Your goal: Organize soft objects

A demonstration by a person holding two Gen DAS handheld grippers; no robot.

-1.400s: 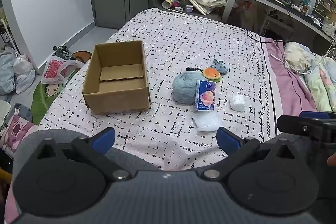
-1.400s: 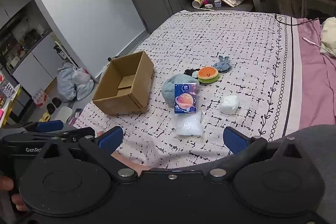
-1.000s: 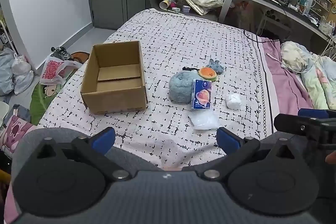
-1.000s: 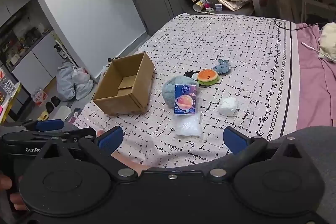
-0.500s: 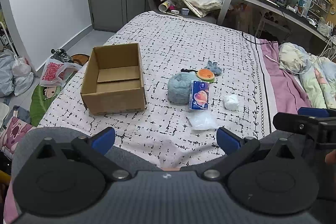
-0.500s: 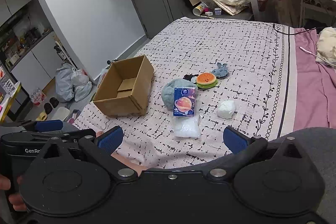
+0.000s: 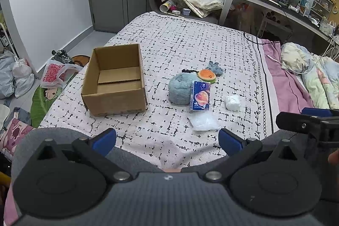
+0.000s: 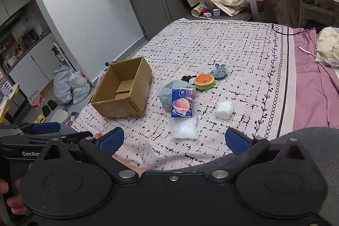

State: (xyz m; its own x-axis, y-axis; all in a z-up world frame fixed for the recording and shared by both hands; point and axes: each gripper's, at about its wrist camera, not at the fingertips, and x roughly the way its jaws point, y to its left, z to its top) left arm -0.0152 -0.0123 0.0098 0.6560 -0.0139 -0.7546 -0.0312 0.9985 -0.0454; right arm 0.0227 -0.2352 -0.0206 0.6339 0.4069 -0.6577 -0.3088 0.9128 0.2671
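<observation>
Both grippers' jaws gape wide, empty; the tissue pack (image 8: 182, 102) half hides the grey plush (image 8: 169, 92).

Ahead of the fingers, a blue tissue pack (image 7: 200, 95) leans on a grey-blue plush (image 7: 179, 88), burger toy (image 7: 206, 74) behind, clear bag (image 7: 203, 121) nearest, open cardboard box (image 7: 115, 79) left.

Brown box (image 7: 115, 79), orange burger plush (image 7: 207, 74), black-dashed white bedspread (image 7: 180, 39)

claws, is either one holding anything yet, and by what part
Nothing is held. The left claw and right claw are both open and empty, short of the soft items on the bed.
</observation>
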